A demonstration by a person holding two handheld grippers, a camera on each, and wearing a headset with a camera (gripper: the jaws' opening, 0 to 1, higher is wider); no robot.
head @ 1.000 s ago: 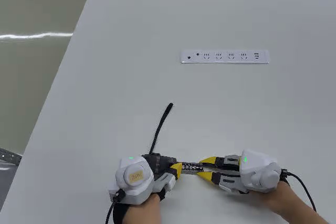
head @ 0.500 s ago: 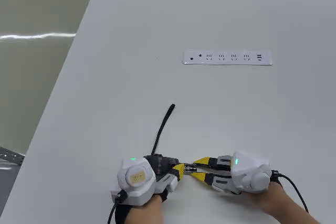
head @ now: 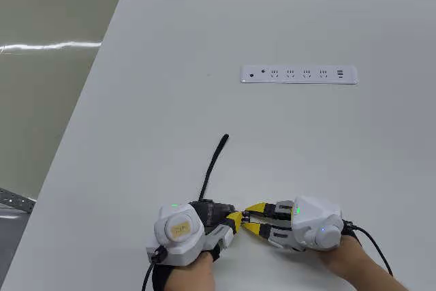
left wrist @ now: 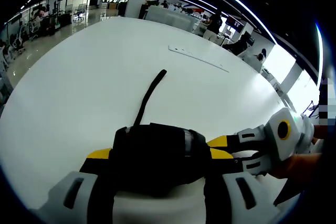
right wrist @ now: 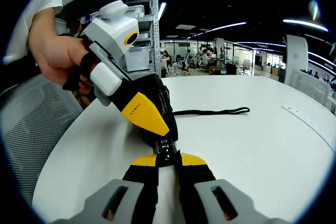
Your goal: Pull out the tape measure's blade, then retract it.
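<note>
A black tape measure (head: 206, 210) sits on the white table (head: 204, 66), and my left gripper (head: 218, 216) is shut on its case (left wrist: 155, 169). The black wrist strap (head: 214, 165) trails away across the table. A short length of blade (right wrist: 165, 147) with printed numbers sticks out of the case (right wrist: 156, 98). My right gripper (right wrist: 165, 157) is shut on the blade's end, with its yellow fingertips (head: 255, 208) close to the case. The two grippers nearly touch at the near edge of the table.
A white power strip (head: 298, 74) lies flat farther back on the table, right of centre. The table's left edge (head: 88, 100) drops to a grey floor. A cable (head: 371, 243) runs from the right gripper. Desks and shelving stand in the room behind.
My right gripper has moved left toward the tape measure, and the exposed blade between the grippers has grown shorter. The left gripper has stayed on the case.
</note>
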